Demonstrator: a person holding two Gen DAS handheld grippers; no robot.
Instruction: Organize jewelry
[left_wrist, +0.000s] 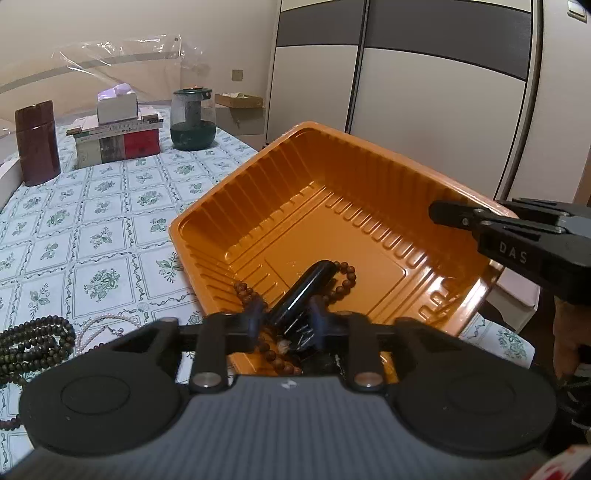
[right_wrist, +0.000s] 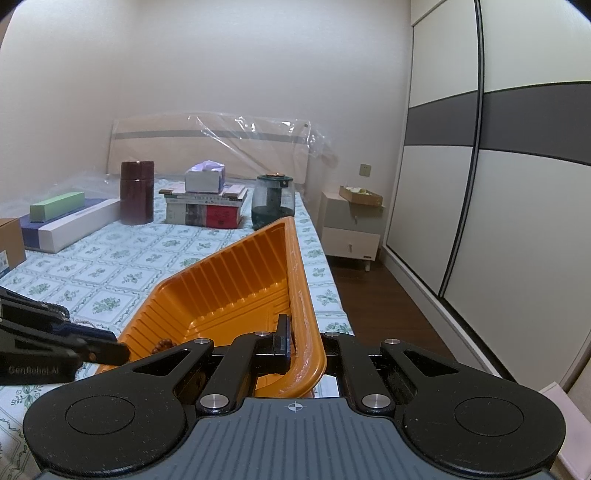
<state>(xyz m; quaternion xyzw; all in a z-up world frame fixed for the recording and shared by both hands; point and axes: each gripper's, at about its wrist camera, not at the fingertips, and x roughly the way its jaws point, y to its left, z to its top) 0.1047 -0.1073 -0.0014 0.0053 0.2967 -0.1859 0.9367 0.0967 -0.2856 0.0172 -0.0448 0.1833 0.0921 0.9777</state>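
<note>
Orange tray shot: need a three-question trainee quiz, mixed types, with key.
1. True or false: the right gripper is clamped on the rim of the orange tray.
2. What lies in the tray with the brown bead bracelet? A) a pearl strand B) a dark glossy cylinder C) a tissue box
3. In a few words: where do the dark bead strands lie?

Key: 1 true. 2 B. 3 on the floral cloth, outside the tray.
</note>
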